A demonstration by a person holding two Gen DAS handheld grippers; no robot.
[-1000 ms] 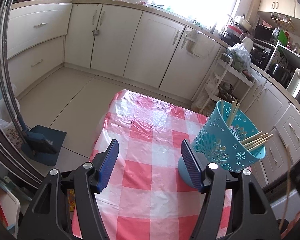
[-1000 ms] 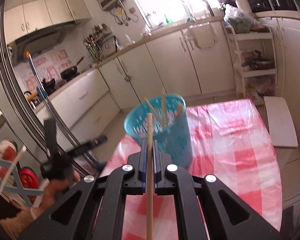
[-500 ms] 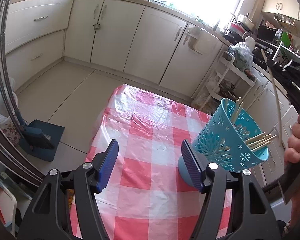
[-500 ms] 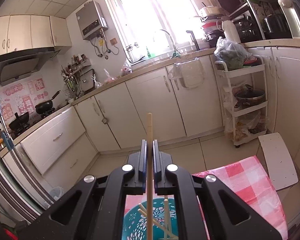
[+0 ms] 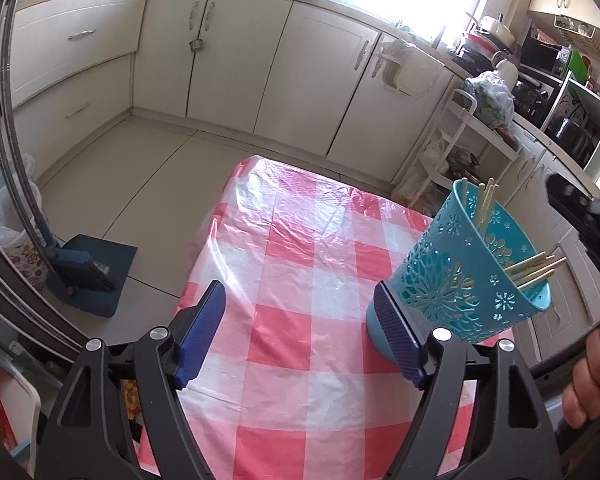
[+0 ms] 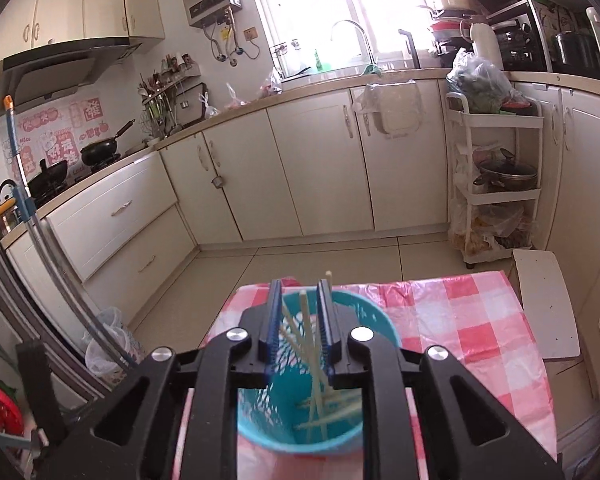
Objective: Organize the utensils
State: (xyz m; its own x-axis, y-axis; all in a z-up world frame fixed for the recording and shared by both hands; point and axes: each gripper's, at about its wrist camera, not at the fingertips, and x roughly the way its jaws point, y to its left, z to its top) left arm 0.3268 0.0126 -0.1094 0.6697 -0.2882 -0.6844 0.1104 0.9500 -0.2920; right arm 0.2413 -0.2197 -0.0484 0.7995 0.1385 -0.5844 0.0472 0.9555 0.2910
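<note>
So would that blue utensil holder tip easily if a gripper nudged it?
Probably. The blue utensil holder is tall, widens toward its rim and has cut-out plastic walls, so it looks light. The chopsticks lean to one side, adding weight up high. The glossy tablecloth may let it slide first.

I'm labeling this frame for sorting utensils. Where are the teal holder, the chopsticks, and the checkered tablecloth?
teal holder (image 5: 452,280), left wrist view, on its patterned outer wall.
chopsticks (image 5: 534,268), left wrist view, on the tips jutting over the rim.
checkered tablecloth (image 5: 300,320), left wrist view, on a bare red square.
</note>
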